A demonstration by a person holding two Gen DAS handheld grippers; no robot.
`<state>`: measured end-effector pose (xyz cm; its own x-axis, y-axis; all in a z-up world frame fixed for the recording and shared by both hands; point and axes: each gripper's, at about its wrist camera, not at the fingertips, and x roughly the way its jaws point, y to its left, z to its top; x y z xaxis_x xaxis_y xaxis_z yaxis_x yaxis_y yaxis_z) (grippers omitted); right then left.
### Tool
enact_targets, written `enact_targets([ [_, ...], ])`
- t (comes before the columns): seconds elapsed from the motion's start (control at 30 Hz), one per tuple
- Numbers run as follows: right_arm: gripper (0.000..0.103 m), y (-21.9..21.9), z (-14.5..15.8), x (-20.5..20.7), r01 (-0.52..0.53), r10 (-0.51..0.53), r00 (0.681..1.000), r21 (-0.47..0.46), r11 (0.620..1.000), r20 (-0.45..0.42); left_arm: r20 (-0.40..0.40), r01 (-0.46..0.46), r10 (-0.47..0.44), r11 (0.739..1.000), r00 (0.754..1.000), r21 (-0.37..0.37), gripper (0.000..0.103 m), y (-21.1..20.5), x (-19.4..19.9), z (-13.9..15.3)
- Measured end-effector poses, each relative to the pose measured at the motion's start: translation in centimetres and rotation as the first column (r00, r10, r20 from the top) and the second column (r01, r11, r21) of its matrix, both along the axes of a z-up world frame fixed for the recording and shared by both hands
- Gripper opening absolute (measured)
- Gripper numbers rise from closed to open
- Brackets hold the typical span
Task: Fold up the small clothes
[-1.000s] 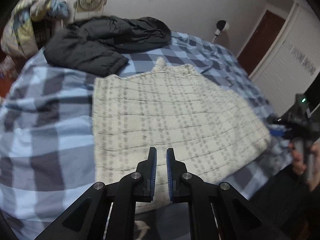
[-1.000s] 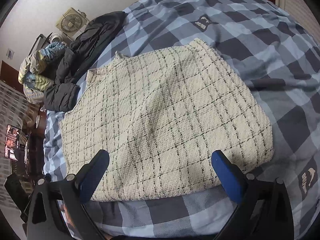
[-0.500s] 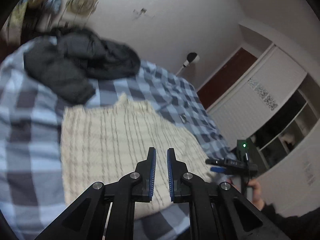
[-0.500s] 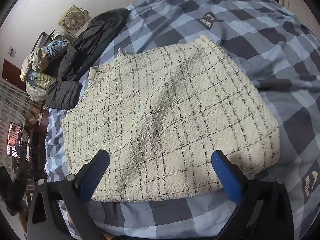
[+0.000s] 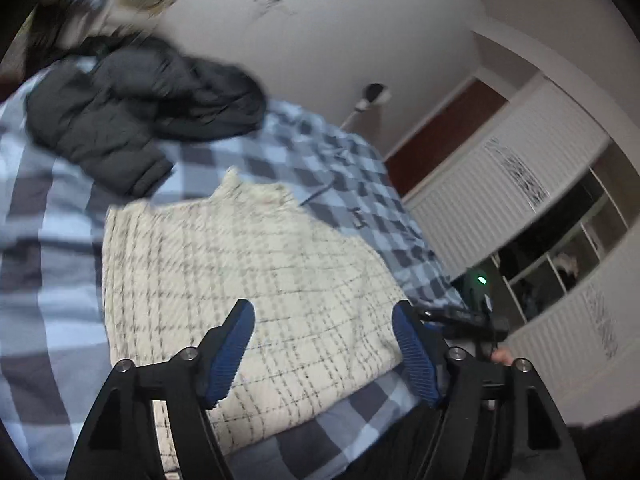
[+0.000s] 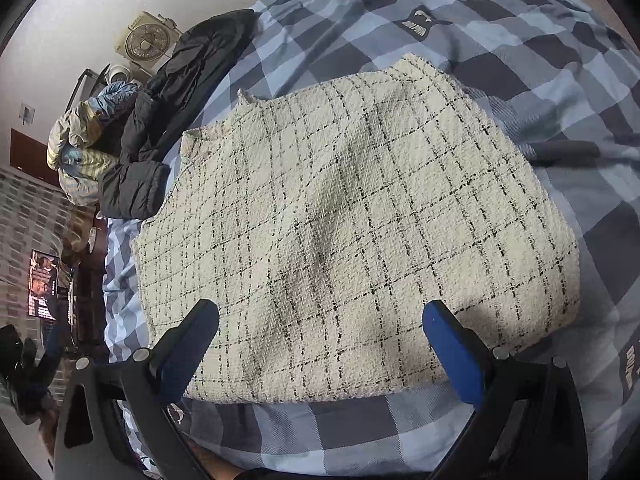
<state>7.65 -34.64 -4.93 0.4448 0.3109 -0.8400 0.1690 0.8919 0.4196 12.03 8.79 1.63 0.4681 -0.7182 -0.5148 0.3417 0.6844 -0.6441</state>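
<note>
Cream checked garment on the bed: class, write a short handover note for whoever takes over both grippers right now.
Left gripper: open, empty, above the near edge of the cream checked garment.
Right gripper: open, empty, over the same near edge.
The garment lies spread flat on the blue checked bedspread, apart from the dark jacket.
Done: garment laid out.
Left: no fold visible yet; grasp and fold.

A blue checked bed fills the room; beyond it, a white wall, a dark red door and white louvred wardrobes.
</note>
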Motion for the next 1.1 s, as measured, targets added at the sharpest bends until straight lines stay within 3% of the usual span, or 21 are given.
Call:
enact_targets([
  [0.03,0.1,0.0,-0.1,0.0,-0.002,0.002,1.0,0.001,1.0,-0.003,-0.03,-0.033,0.033,0.999,0.999,0.003,0.103,0.3,0.5,-0.7],
  [0.13,0.1,0.0,0.0,0.0,-0.003,0.003,1.0,0.006,1.0,-0.005,-0.111,-0.123,0.128,0.991,0.986,0.05,0.103,1.5,2.1,-2.7],
  [0.23,0.1,0.0,0.2,-0.1,-0.002,0.002,1.0,0.018,1.0,0.003,-0.175,-0.176,0.215,0.96,0.961,0.218,0.103,1.6,3.8,-5.0],
  [0.33,0.1,0.1,0.0,0.0,-0.005,0.005,1.0,0.016,1.0,-0.001,-0.2,-0.144,0.234,0.912,0.952,0.384,0.103,0.8,5.1,-8.0],
  [0.47,0.1,0.4,-0.5,0.2,-0.018,0.018,1.0,0.01,1.0,-0.021,-0.195,-0.111,0.213,0.895,0.958,0.432,0.103,0.1,6.0,-11.5],
  [0.6,0.1,0.5,-0.6,0.2,-0.021,0.021,0.999,0.006,1.0,-0.028,-0.312,-0.068,0.245,0.872,0.918,0.485,0.103,-0.3,6.8,-16.0],
  [0.7,0.1,0.7,-0.8,0.2,-0.025,0.025,0.999,0.004,1.0,-0.041,-0.284,-0.093,0.258,0.869,0.924,0.486,0.103,-0.3,6.5,-16.2],
  [0.8,0.1,0.9,-1.0,0.3,-0.032,0.032,0.998,0.0,0.999,-0.053,-0.297,-0.175,0.326,0.881,0.898,0.44,0.103,0.4,6.2,-16.4],
  [0.87,0.1,1.0,-1.1,0.2,-0.039,0.039,0.997,0.001,0.999,-0.06,-0.322,-0.154,0.326,0.875,0.889,0.46,0.103,0.3,6.4,-16.5],
  [0.93,0.1,1.2,-1.1,0.1,-0.048,0.048,0.997,0.001,0.999,-0.064,-0.37,-0.068,0.288,0.859,0.883,0.508,0.103,-0.3,7.3,-16.2],
  [1.0,0.1,1.3,-1.1,-0.1,-0.052,0.052,0.997,0.002,0.999,-0.061,-0.41,-0.03,0.298,0.838,0.862,0.545,0.101,-0.3,8.1,-15.1],
  [1.1,0.1,1.3,-1.2,0.1,-0.054,0.054,0.997,0.008,0.999,-0.059,-0.277,-0.134,0.343,0.811,0.898,0.569,0.1,0.7,9.8,-10.7],
])
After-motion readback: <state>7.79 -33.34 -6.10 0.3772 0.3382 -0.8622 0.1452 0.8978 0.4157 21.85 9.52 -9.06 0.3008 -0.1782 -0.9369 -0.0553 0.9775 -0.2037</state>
